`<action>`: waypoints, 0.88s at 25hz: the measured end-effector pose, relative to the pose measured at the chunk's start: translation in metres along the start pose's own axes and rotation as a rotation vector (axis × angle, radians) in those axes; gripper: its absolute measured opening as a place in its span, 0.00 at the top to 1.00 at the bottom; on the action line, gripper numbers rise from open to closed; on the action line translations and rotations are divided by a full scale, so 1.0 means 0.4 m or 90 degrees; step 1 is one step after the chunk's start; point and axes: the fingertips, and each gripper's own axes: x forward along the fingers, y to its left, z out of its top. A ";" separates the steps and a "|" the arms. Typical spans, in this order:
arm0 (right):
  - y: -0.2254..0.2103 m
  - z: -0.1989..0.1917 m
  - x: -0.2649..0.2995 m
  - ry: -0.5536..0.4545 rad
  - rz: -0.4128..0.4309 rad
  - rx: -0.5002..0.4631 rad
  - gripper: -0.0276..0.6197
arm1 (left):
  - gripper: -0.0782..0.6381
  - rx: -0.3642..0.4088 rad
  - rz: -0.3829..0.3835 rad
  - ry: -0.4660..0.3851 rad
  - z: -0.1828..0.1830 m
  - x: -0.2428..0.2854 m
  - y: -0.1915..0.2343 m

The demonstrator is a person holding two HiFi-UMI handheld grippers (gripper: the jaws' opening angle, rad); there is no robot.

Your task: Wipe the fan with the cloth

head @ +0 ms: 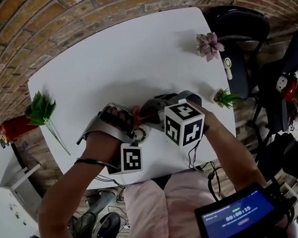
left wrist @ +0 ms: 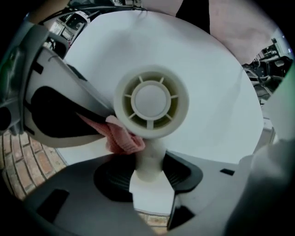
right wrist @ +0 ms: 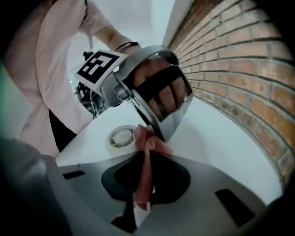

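The white bench [head: 125,52] fills most of my view. My left hand-held gripper [left wrist: 148,180] points steeply down, its jaws part-way closed and clamped on the stem of the small white fan [left wrist: 151,100], near the bench edge closest to me. My right hand-held gripper [right wrist: 142,196] is pinched tight on the pink cloth [right wrist: 146,159], whose bunched end lies against the fan head's rim.
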 end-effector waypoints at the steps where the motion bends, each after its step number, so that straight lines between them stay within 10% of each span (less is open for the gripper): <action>1: 0.002 -0.001 0.004 0.012 0.002 -0.034 0.91 | 0.62 0.011 -0.001 0.004 0.000 0.000 -0.001; 7: 0.026 -0.003 0.021 0.035 0.034 -0.113 0.91 | 0.62 0.036 -0.005 0.006 0.006 0.000 -0.003; 22: 0.083 -0.032 -0.024 0.036 0.043 -0.093 0.92 | 0.62 -0.023 -0.020 -0.004 -0.001 0.006 0.001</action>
